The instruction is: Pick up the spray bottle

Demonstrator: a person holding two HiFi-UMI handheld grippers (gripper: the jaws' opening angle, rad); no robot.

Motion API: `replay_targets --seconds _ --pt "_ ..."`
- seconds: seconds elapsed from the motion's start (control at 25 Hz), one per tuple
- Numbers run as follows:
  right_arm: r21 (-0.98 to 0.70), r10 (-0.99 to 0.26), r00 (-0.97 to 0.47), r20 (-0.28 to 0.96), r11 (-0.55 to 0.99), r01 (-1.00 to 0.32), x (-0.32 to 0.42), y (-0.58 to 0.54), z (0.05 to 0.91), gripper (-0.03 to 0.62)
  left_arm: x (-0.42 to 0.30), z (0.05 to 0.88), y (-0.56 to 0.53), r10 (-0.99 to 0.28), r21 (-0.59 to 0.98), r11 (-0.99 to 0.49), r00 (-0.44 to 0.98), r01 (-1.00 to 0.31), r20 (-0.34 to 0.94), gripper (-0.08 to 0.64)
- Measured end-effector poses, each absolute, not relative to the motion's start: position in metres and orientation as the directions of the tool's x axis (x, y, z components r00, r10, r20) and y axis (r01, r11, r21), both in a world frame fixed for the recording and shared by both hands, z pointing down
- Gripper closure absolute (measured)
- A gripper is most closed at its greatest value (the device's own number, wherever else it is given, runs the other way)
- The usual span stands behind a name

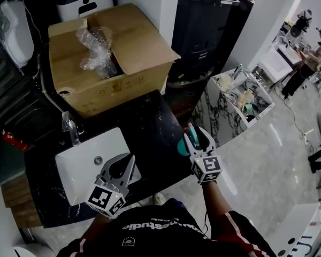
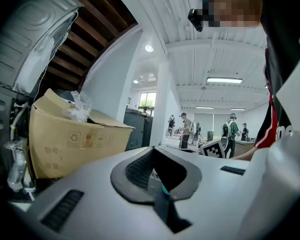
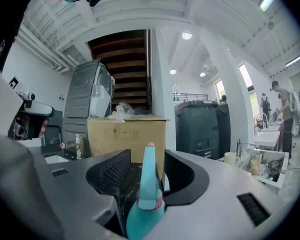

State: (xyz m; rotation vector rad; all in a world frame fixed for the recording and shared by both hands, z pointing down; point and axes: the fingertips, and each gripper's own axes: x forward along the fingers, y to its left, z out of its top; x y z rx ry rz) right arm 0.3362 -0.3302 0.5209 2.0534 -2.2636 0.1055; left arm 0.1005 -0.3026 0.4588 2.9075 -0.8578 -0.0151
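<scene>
Plainly a right-hand job. The spray bottle point(image 3: 146, 194) stands inside the mouth of the right gripper point(image 3: 147, 159), dead ahead between its two pads. The jaws are spread wide and there is daylight on either side, so no pad presses on the plastic yet.

Bottle: teal, a pink band at the neck, a tapered nozzle. Its long axis is upright, and the tip rises above the jaw tops. The gripper points about level, so the pads face the bottle's flanks square on. My judgement is that the coming move is just a squeeze where it stands, low enough to catch the body and not the thin nozzle.

From the head view, the bottle sits on the dark marble counter point(image 1: 144, 122) close to its right edge. The left gripper point(image 1: 119, 164) is well off to the left over the white sink point(image 1: 80, 170). Its jaws are parted with nothing between them.

Writing:
- No label is legible on the bottle.
- The cardboard box point(image 1: 107, 84) ahead of both grippers carries recycling and handling symbols, its print too small to read.
- The person's shirt lettering is only partly legible and seems to end in "studio".
</scene>
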Motion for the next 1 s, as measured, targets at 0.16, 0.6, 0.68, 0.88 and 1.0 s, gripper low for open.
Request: replay_targets --seconds 0.16,0.6,0.68,0.88,1.0 --pt "0.016 -0.988 -0.101 0.119 0.103 -0.995 0.338 -0.336 0.528 0.380 0.096 0.463 -0.304 -0.555 0.116 -0.824 0.831 -0.555 0.027 0.545" --pt "0.035 -0.986 -0.092 0.136 0.097 -0.995 0.334 -0.335 0.533 0.496 0.073 0.454 -0.298 -0.586 0.102 -0.806 0.811 -0.584 0.012 0.545" --pt "0.037 -0.985 -0.092 0.143 0.098 -0.994 0.333 -0.334 0.533 0.497 0.068 0.453 -0.295 -0.592 0.102 -0.801 0.806 -0.589 0.009 0.545" --pt "0.039 -0.984 -0.094 0.149 0.101 -0.994 0.326 -0.330 0.534 0.499 0.054 0.451 -0.287 -0.606 0.092 -0.792 0.796 -0.603 0.003 0.545" --pt "0.039 -0.984 -0.099 0.148 0.106 -0.994 0.320 -0.326 0.531 0.499 0.043 0.448 -0.283 -0.618 0.088 -0.783 0.786 -0.616 0.001 0.545"
